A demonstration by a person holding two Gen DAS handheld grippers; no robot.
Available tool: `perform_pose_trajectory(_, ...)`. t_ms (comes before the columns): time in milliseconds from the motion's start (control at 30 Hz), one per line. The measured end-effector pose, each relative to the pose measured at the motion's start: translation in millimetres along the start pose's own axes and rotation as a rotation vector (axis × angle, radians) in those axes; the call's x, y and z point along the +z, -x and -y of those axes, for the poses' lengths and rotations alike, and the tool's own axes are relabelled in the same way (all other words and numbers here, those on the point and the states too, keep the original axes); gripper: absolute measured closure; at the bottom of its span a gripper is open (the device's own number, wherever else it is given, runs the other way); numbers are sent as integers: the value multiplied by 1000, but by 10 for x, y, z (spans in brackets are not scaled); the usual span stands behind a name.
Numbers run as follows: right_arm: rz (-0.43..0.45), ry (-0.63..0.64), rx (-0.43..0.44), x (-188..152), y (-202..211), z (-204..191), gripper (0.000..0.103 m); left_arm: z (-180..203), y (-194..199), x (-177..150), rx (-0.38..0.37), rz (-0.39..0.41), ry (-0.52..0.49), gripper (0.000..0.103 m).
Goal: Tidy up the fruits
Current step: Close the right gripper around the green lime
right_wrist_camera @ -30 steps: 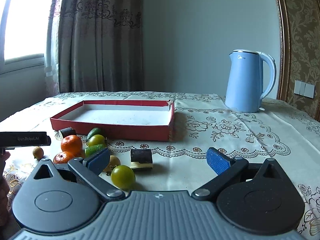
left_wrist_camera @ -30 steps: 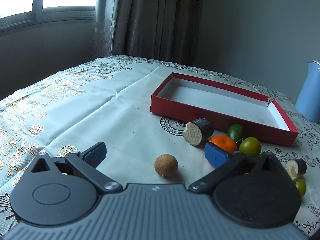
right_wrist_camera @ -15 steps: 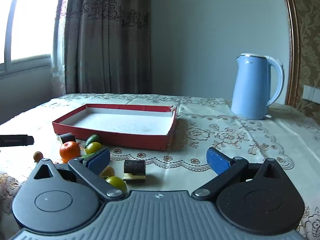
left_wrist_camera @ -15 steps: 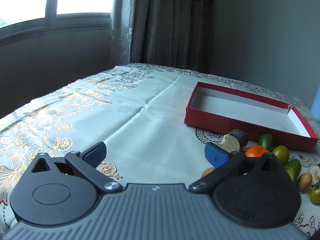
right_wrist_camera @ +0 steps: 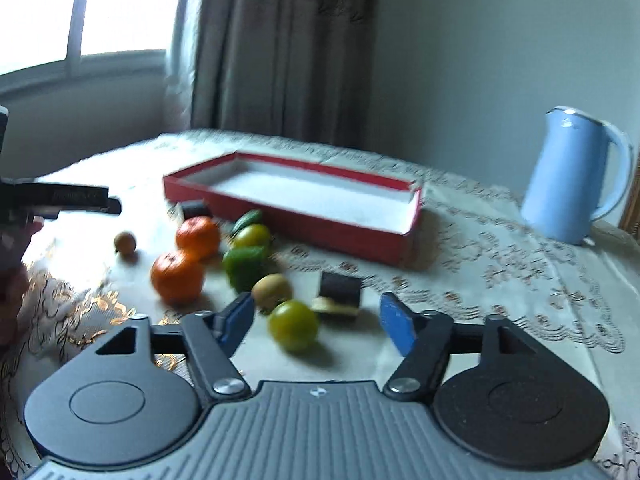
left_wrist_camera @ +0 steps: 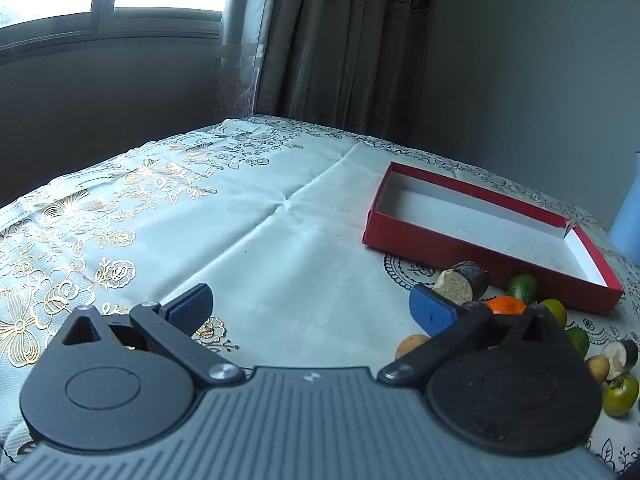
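Since a moment ago the right gripper (right_wrist_camera: 318,320) has dipped toward the scattered round fruits (right_wrist_camera: 294,324) beside the shallow red cardboard tray (right_wrist_camera: 352,236). Both it and the left gripper (left_wrist_camera: 312,306) gape wide, holding nothing. Only the right view shows the whole pale blue kettle (right_wrist_camera: 568,176).

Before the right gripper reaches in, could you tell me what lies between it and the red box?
In the right wrist view, a yellow-green fruit and a dark cut piece lie between the right gripper and the red box.
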State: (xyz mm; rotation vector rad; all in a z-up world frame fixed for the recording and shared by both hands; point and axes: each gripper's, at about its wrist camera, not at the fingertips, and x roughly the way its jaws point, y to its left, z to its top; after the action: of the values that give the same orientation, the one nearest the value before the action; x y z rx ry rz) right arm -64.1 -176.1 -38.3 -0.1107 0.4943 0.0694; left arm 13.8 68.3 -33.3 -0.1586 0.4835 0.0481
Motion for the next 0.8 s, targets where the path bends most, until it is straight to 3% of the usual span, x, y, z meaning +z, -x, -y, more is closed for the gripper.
perform_pose_trajectory(167,-59,1,23,8,-170,-42,36,-11,2,0,0,1,6,0)
perform_pose_trajectory(300,-112,-18,36,-9,-307,-9,55,1,12,-4,-1,6,2,0)
perform_pose_trajectory(367,-128,-31,48,-16,-363,7,58,5,12,-4,-1,6,-2,0)
perform_pose_trajectory(467,-127,-30,51,-13,-388,2,59,5,12,-5,-2,7,-2,0)
perform_pose_trajectory(600,-132,-32,66,-7,-413,-1,69,4,15,-7,-5,10,-3,0)
perform_pose_trajectory(800,-125,-48,67,-22,-409,3,70,-9,13,0,-9,7,3,0)
